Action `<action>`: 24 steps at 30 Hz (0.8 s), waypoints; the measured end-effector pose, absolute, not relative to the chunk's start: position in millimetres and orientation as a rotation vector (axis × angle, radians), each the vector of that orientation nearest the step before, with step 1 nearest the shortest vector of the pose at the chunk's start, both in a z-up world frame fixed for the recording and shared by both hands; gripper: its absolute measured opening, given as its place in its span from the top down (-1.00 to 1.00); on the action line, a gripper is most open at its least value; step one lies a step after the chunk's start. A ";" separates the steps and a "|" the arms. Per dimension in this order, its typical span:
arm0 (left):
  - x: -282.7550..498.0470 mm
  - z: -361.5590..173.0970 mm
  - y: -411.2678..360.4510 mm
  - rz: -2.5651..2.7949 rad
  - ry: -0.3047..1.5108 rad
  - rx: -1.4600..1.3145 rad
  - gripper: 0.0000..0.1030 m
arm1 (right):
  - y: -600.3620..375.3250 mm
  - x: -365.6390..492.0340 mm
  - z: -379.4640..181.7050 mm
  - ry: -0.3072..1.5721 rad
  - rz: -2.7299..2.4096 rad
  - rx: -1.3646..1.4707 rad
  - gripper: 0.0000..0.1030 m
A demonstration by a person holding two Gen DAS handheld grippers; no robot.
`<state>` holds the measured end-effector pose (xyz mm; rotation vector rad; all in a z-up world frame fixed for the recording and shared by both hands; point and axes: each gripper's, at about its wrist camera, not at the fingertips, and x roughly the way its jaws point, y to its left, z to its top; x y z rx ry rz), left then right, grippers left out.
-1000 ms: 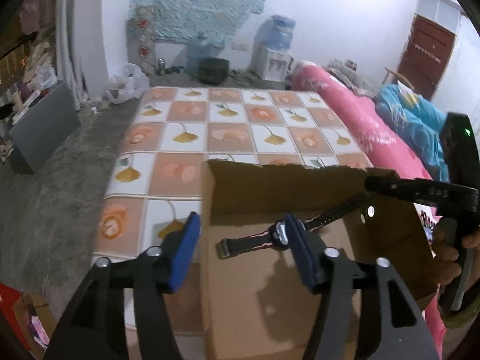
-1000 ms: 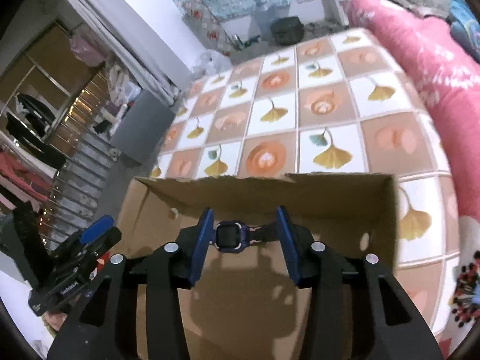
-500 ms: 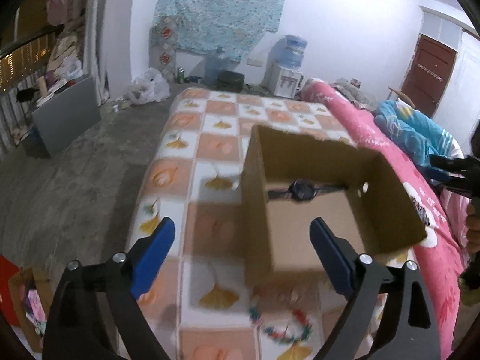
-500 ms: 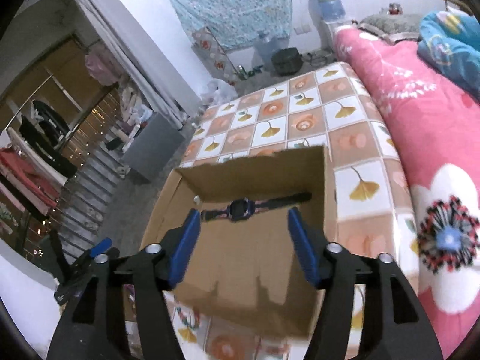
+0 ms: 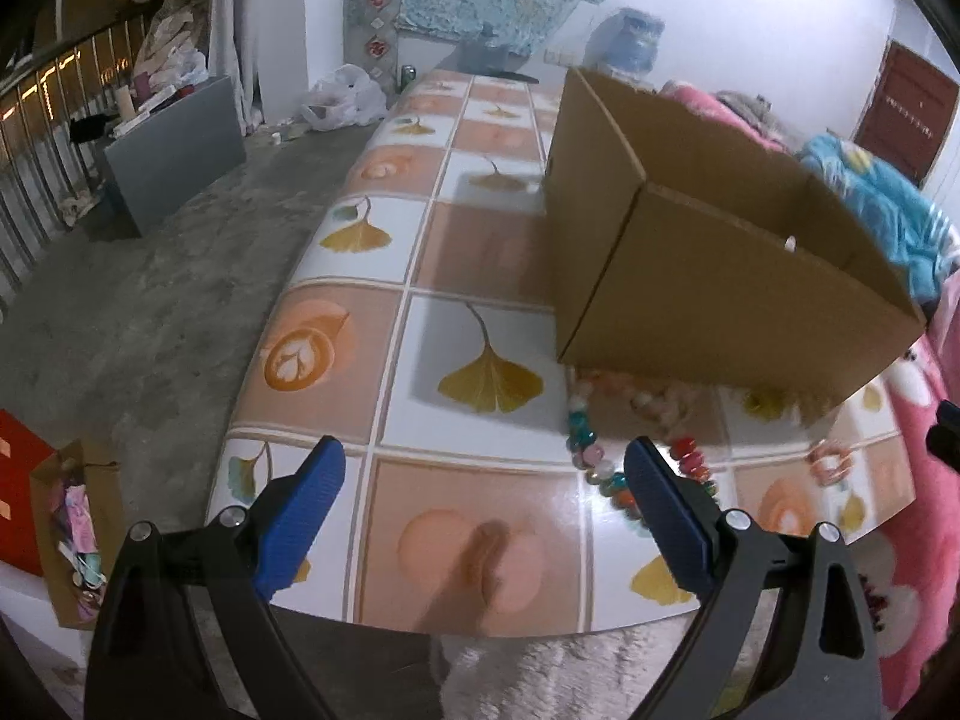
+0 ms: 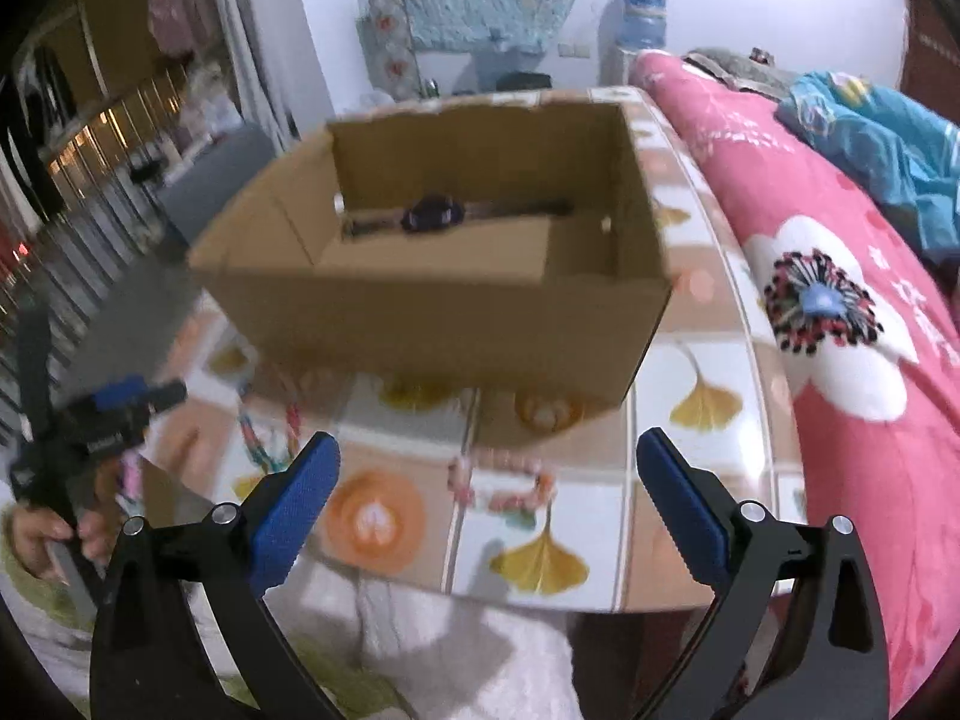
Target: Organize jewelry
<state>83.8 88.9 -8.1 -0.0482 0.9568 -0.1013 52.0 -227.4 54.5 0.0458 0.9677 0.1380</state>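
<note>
My right gripper (image 6: 483, 489) has just opened wide, empty; pink bracelet (image 6: 504, 489) lies between its jaws, watch (image 6: 429, 215) in box (image 6: 444, 312) beyond.

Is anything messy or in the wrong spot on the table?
Yes. Only the watch lies in the cardboard box. A colourful bead necklace and a pink bead bracelet sit loose on the tablecloth in front of it, not put away.

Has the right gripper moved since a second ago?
Yes. The right gripper, then over the watch inside the box, backed out toward the table's near edge.
</note>
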 end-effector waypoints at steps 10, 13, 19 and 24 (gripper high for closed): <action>99.0 -39.3 77.0 -0.093 1.013 0.062 -0.81 | -185.7 42.7 27.5 0.963 -0.046 -0.174 -0.85; 101.1 -43.9 76.3 -0.104 1.021 0.077 -0.82 | -181.5 41.7 29.1 0.933 -0.091 -0.202 -0.85; 103.0 -49.1 73.8 -0.099 1.024 0.122 -0.88 | -172.8 41.9 30.7 0.878 -0.141 -0.260 -0.85; 103.8 -49.6 74.0 -0.102 1.016 0.127 -0.90 | -161.3 45.4 22.6 0.885 -0.100 -0.312 -0.84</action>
